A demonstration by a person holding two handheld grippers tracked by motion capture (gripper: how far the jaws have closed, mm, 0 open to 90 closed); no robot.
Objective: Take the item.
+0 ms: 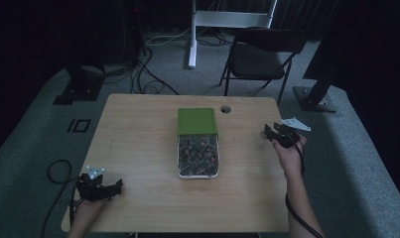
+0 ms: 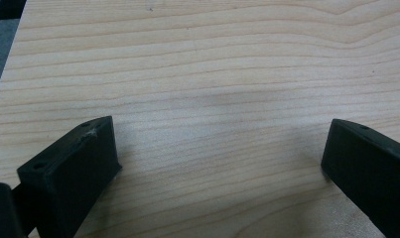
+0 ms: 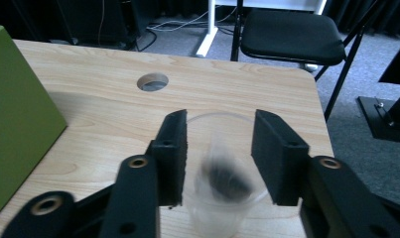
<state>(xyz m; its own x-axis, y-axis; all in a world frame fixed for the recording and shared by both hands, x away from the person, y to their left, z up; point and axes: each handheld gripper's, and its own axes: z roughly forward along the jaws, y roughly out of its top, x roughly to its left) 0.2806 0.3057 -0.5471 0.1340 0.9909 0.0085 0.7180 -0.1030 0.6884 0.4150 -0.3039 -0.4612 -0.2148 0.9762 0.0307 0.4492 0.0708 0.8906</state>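
My right gripper [image 3: 220, 116] is shut on a clear plastic cup [image 3: 215, 210], one jaw against each side of it. A dark, blurred object [image 3: 227, 181] lies in the cup. In the high view that gripper [image 1: 268, 132] is at the table's right edge, held by a hand. My left gripper [image 2: 220, 129] stands open over bare wood with nothing between its jaws; in the high view it [image 1: 117, 185] sits at the near left corner. A green box [image 1: 197, 121] stands mid-table, touching a white tray [image 1: 198, 175] of several dark pieces.
The wooden table [image 1: 138, 144] has a round cable hole [image 1: 225, 109] behind the green box [image 3: 14, 114]. A black folding chair [image 1: 259, 57] stands beyond the far edge. Cables and stand bases lie on the grey carpet around it.
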